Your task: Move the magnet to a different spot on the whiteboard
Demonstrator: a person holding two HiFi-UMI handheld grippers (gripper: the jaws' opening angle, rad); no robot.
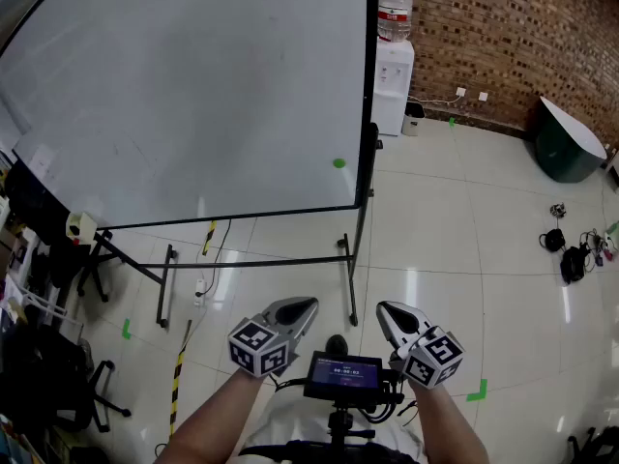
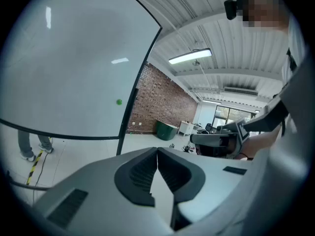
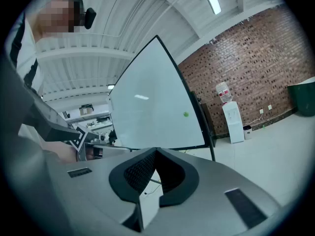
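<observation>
A small green magnet sticks to the whiteboard near its lower right corner; the same magnet shows in the left gripper view and, as a magnet, in the right gripper view. My left gripper is held low, well short of the board, its jaws shut with nothing between them; its tips meet. My right gripper sits beside it, also shut and empty, with jaw tips touching.
The whiteboard stands on a black wheeled frame. A water dispenser stands by the brick wall behind it. Cables and a dark green bin lie at the right. Chairs and clutter crowd the left.
</observation>
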